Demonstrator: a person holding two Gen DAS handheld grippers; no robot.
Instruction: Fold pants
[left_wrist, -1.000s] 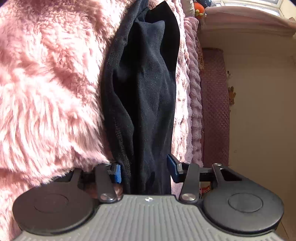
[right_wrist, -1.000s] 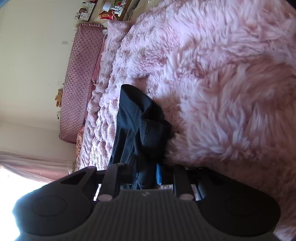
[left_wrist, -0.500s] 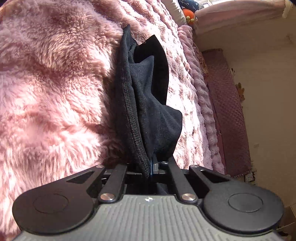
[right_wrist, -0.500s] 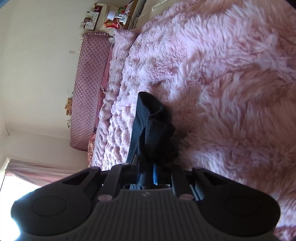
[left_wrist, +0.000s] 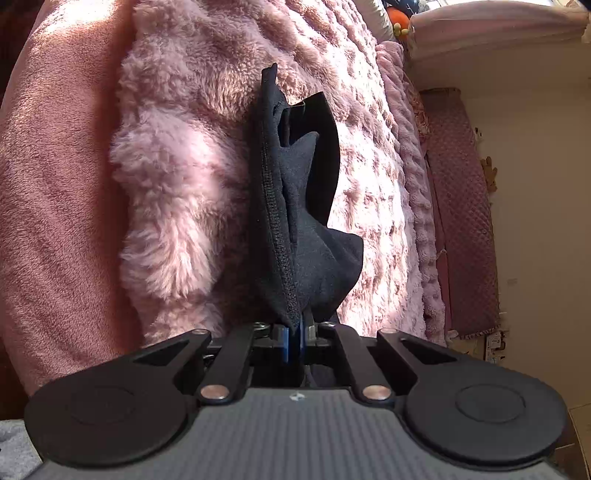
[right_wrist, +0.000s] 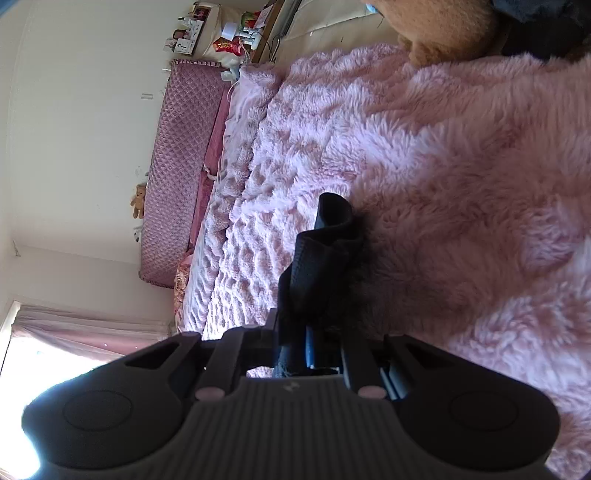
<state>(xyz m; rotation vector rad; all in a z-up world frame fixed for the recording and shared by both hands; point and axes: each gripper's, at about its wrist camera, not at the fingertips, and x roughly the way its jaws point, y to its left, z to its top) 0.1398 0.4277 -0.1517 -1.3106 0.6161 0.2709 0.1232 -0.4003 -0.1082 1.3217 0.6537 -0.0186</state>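
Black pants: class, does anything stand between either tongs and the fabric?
Nothing visible does. The left tongs and the right tongs are each shut directly on the black pants, above the pink blanket.

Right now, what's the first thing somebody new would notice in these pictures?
The black pants stand out most: dark cloth bunched up in the middle of both views, pinched by the left gripper and the right gripper. All around them spreads a fluffy pink blanket covering the bed. A tiny teddy bear hangs on the pale wall at the left of the right wrist view.
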